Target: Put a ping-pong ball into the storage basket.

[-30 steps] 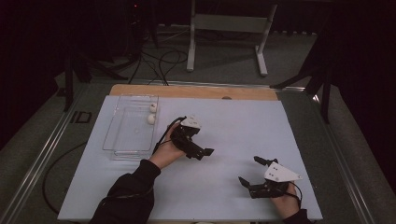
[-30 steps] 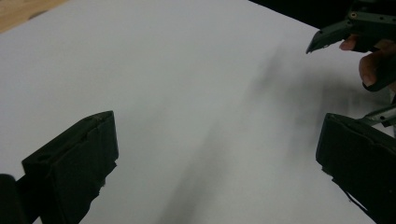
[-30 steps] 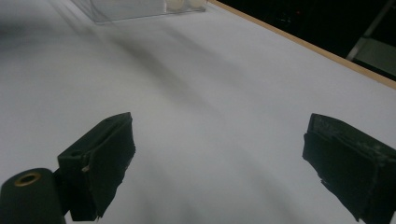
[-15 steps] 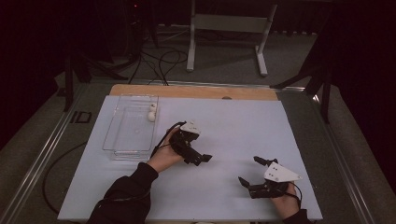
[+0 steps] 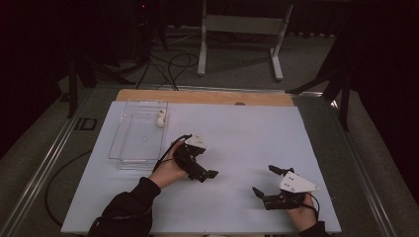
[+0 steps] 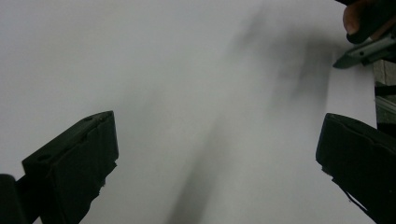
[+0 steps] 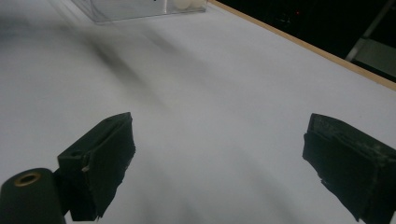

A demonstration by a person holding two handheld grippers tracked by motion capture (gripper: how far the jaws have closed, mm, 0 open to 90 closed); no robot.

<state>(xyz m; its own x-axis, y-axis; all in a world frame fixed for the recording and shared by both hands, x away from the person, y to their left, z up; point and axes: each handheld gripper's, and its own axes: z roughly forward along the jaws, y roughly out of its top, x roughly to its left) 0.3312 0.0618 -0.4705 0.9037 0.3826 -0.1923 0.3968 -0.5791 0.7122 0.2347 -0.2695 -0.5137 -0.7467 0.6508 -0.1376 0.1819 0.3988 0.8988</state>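
High view is showing both tongs spread wide and carrying nothing over the white worktop (image 5: pixel 247 138). Left tongs (image 5: pixel 205 173) are hovering just right of and below the clear tray (image 5: pixel 120 148), jaws pointing away from it toward the right tongs (image 5: pixel 263 181), which are sitting well apart near the person's edge. Small white balls (image 5: pixel 161 119) are lying in the tray's far corner, beyond the left tongs and far ahead-left of the right ones; right gripper view is catching them (image 7: pixel 187 3) at its top edge, well past its own parted jaws. Risks, as a judgement: the tray is light and clear, so a jaw could be clipping its wall on the way in and shoving it; round balls could be rolling off or squirting out of a pinch. Hard to tell how many balls there are, as they are tiny and overlapping. Left gripper view is blurred, with the other hand cut off at the top right corner.
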